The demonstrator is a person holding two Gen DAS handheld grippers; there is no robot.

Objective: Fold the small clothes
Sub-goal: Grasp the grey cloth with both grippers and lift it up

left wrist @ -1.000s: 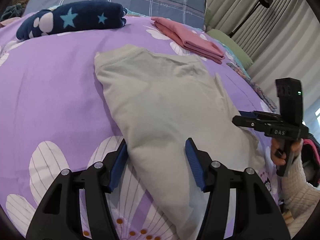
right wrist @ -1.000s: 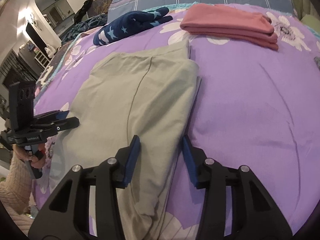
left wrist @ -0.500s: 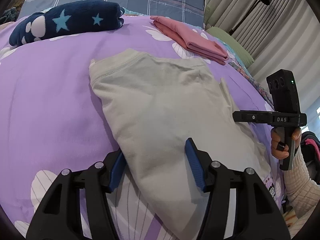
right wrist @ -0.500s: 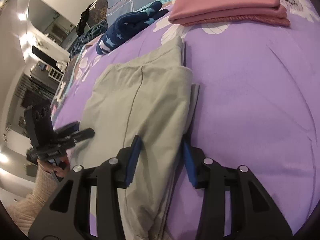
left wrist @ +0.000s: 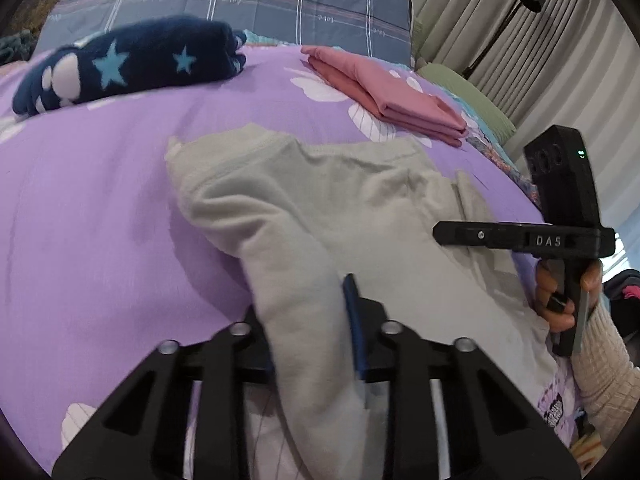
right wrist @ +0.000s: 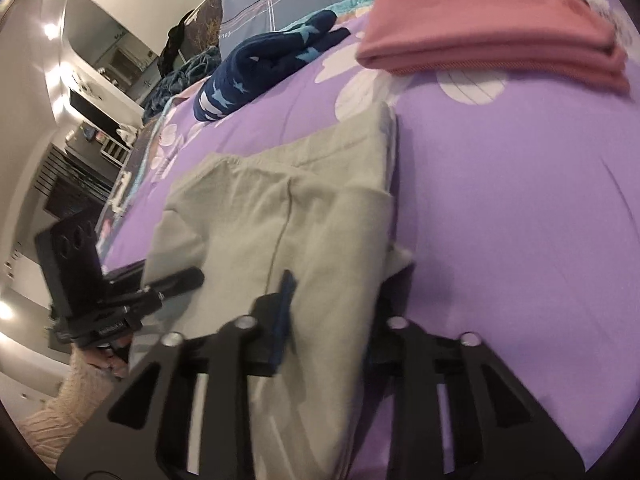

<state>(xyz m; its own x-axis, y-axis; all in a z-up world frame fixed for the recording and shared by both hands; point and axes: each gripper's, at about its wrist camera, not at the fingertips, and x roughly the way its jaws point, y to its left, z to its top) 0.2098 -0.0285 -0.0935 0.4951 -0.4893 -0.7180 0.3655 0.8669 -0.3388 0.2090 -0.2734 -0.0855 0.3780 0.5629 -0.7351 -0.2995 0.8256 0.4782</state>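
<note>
Grey cloth (left wrist: pixel 320 208), flat between wide jaws a second ago, is now bunching up inside both grippers on the purple bed (left wrist: pixel 100 220). Left gripper (left wrist: pixel 308 320) is closing, its blue pads pinching the garment's near-left edge. Right gripper (right wrist: pixel 328 312) is closing likewise, squeezing the near-right folded edge. Pink stack (right wrist: pixel 492 28) and navy bundle (left wrist: pixel 128 64) are lying beyond.

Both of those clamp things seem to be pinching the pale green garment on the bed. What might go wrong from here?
Both jaws are closing on the pale green garment.

1. The left gripper has bunched a thick ridge, so layers may slip out when lifted.
2. The right gripper holds near the layered side edge; the fold could come out uneven.
3. A wide swing forward might disturb the pink stack or the navy star bundle.
</note>
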